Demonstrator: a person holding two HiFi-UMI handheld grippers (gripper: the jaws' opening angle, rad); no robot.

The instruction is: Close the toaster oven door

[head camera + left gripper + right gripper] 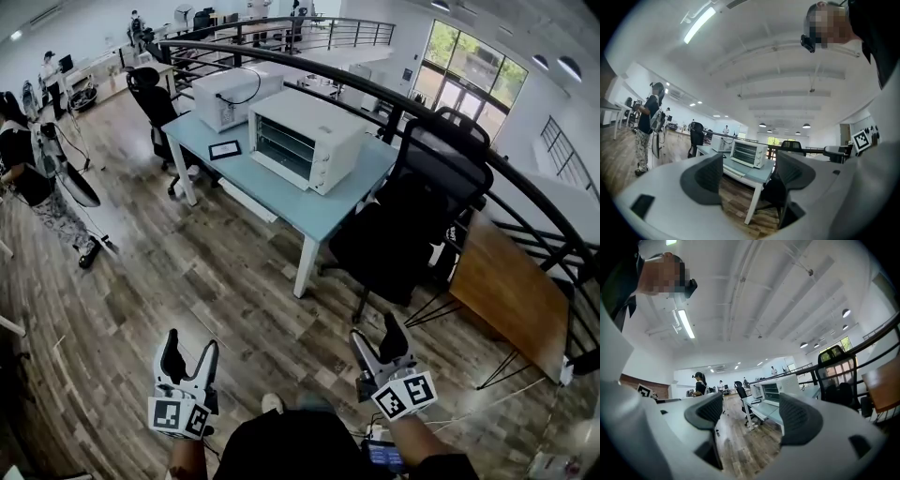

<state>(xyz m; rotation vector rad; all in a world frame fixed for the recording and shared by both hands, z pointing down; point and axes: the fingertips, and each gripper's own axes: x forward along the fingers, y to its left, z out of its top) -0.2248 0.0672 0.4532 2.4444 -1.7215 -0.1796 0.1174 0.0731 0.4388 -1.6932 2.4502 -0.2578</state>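
The white toaster oven [305, 141] stands on a light blue table [281, 202] some way ahead of me. Its rack-lined front faces left and towards me. From this distance I cannot tell how its door stands. The oven [747, 153] shows small between the jaws in the left gripper view, and the oven [776, 389] shows likewise in the right gripper view. My left gripper [190, 345] [749, 176] and right gripper [377, 333] [752, 416] are held low near my body, over the wood floor. Both are open and empty, far from the oven.
A white microwave [230, 94] and a small black frame [225, 148] share the table. A black office chair [412, 216] stands at the table's right end, another chair [150, 94] at its far left. A curved railing [525, 183], a wooden desk [511, 295] and a person [28, 178] border the floor.
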